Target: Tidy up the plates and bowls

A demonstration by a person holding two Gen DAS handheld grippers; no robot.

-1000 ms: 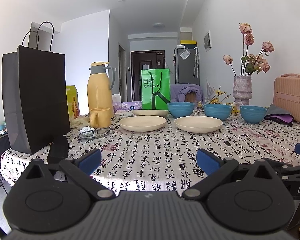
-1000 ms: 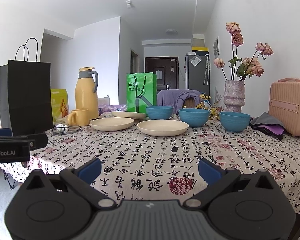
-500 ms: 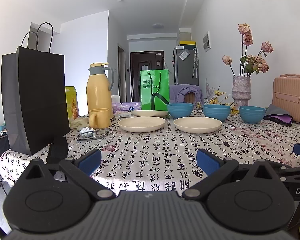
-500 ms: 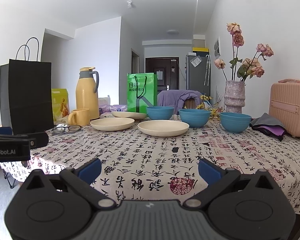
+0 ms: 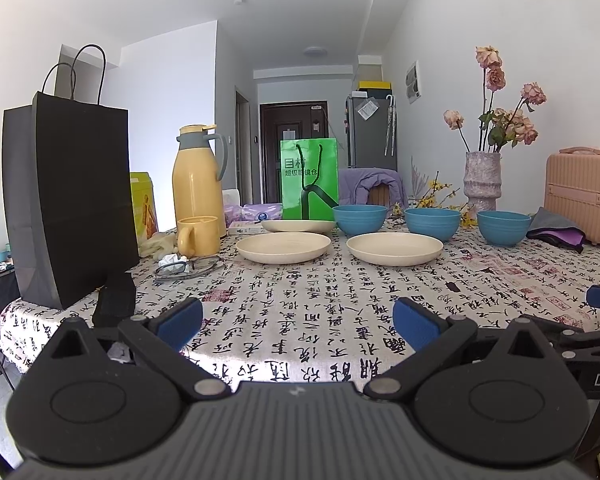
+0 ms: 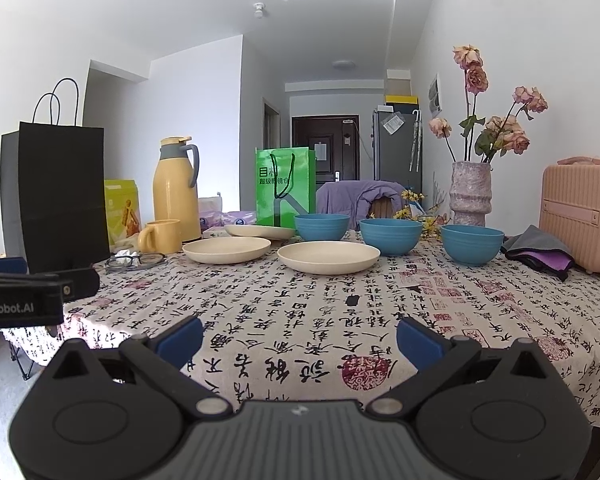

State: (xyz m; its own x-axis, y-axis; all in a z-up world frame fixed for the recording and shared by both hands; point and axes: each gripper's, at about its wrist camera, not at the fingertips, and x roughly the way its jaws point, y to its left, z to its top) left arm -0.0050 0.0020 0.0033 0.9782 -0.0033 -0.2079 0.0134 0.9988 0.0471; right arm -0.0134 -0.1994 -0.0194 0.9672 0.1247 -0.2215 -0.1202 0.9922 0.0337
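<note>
L gripper (image 5: 296, 322) + R gripper (image 6: 299, 336) agape, empty, at near table (image 6: 300, 320) edge, lower frame. 3 plates (image 6: 328, 257), 3 bowls (image 6: 391, 236) mid-frame; bare cloth between.

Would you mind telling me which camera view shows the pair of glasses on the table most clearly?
The left wrist view shows the glasses best: they lie nearer and larger there, in front of the yellow mug, both lenses distinguishable. The right wrist view shows them smaller and further left, though unobstructed, beside the black paper bag.
</note>
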